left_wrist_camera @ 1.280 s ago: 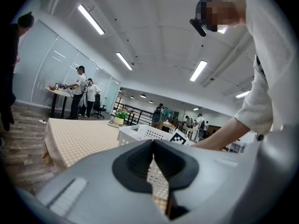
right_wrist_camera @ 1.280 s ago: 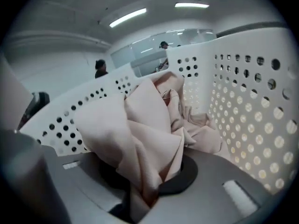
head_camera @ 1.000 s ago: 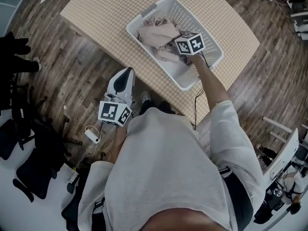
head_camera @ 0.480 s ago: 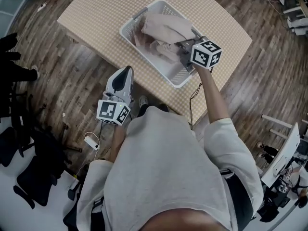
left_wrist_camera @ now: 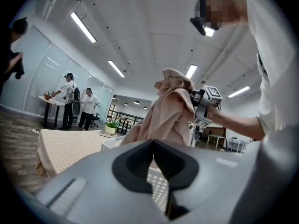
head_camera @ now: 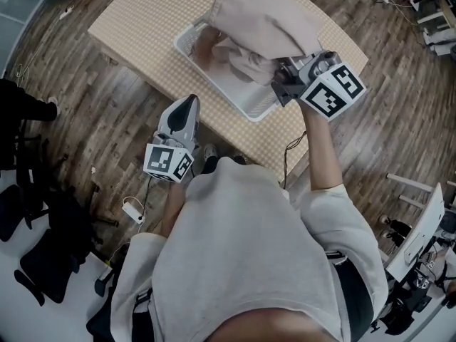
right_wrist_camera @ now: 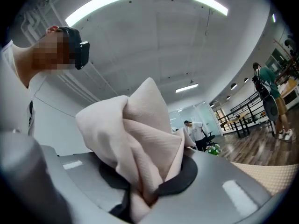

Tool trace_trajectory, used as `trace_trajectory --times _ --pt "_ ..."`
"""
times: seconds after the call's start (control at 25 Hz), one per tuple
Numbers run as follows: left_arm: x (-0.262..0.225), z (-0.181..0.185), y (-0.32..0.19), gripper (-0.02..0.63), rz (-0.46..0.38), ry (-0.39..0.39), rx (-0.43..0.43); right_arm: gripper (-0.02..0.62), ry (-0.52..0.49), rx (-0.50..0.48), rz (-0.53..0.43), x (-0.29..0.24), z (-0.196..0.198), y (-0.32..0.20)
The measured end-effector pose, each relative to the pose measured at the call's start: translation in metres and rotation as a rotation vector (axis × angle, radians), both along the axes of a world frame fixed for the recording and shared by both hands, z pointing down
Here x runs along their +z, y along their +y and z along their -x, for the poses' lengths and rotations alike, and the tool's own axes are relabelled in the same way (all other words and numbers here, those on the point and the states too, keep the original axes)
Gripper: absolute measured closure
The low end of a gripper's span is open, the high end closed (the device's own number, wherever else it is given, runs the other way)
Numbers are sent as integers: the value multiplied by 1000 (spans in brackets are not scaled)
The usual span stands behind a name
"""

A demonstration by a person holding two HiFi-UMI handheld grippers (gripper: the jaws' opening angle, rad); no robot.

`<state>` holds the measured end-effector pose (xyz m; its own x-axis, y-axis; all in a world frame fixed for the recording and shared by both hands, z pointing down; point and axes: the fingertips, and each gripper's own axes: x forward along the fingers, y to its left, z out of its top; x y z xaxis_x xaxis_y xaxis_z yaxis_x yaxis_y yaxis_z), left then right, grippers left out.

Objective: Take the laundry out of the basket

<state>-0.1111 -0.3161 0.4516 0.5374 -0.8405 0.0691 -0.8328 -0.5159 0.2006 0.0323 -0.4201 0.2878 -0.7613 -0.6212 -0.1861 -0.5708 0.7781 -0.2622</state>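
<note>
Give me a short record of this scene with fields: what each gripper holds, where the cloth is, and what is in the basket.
right gripper: shut on the beige cloth
left gripper: shut, empty, low beside the table, apart from the basket
beige cloth: held up over the white basket, its lower end reaching down to it
white basket: on the table, with more pale laundry partly seen inside

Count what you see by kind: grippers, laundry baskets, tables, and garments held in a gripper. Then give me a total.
Grippers: 2 (left gripper, right gripper)
Laundry basket: 1
Table: 1
Held garments: 1 (beige garment, in the right gripper)
Total: 5
</note>
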Motion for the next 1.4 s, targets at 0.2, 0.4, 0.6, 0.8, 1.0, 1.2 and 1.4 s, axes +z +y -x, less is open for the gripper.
trace_trajectory --times 0.2,0.4,0.6,0.8,1.0,1.2,1.4 --pt "-6 -8 12 595 -20 0 -5 505 -53 -5 -95 -56 -11 31" --pt "-15 -32 32 595 -43 -12 -2 505 -44 7 -155 -82 -32 53" --pt "-21 -50 58 595 -54 -33 -6 503 -16 2 -141 -69 -46 79" --pt "-24 -58 80 595 -59 -49 -5 504 -30 -9 -149 -71 -50 103" --pt "-29 -61 101 595 -78 -47 13 503 -40 -19 -204 -93 -48 143" --pt "-35 -57 136 595 -100 -41 49 503 -30 -4 -239 -104 -36 194" --pt "-26 -40 198 595 -82 -22 94 503 -21 34 -255 -106 -16 257"
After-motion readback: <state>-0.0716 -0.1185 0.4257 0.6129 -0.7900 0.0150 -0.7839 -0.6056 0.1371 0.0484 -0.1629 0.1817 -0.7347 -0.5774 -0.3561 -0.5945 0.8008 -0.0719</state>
